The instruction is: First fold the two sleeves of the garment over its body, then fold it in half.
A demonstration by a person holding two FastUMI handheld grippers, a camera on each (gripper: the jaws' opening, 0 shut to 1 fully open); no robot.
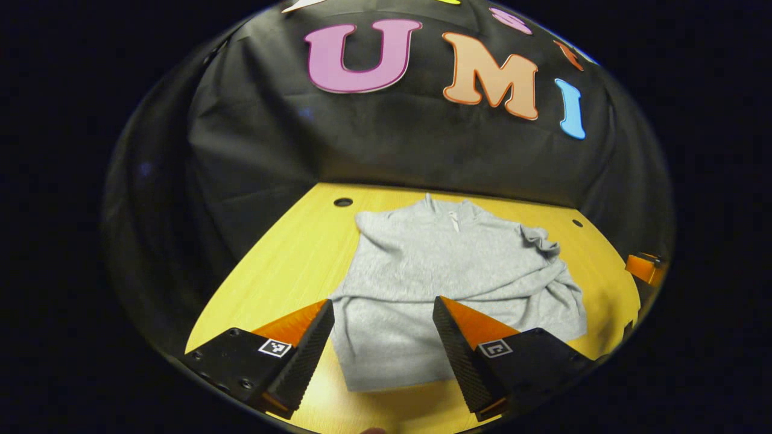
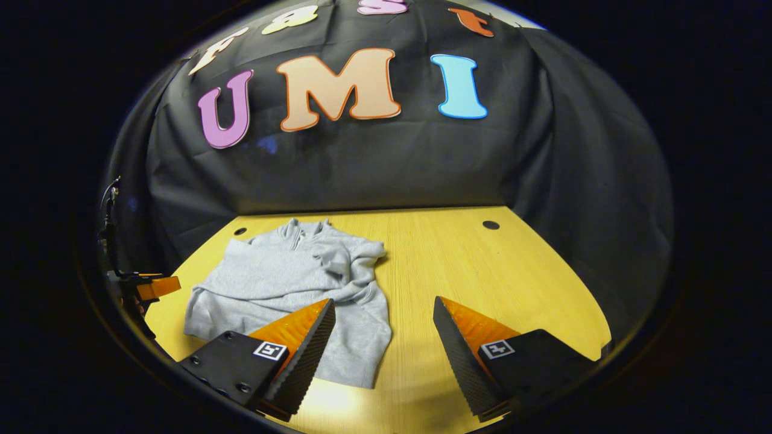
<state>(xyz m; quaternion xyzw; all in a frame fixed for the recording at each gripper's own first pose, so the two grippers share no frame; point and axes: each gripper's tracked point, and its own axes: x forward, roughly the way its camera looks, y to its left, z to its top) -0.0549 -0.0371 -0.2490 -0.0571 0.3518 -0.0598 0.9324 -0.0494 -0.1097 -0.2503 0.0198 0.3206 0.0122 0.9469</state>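
Light grey knit sweater [image 1: 446, 283] with short zip collar lies flat on yellow wood-grain worktop [image 1: 289, 259], both sleeves folded over its body, hem toward the cameras. Left tongs [image 1: 383, 343] wide apart, holding nothing, above the hem. Right tongs [image 2: 383, 343] wide apart, empty, over the sweater's edge and bare worktop.

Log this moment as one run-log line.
sweater: flat on table, sleeves folded in | left tool: open, above hem | right tool: open, empty
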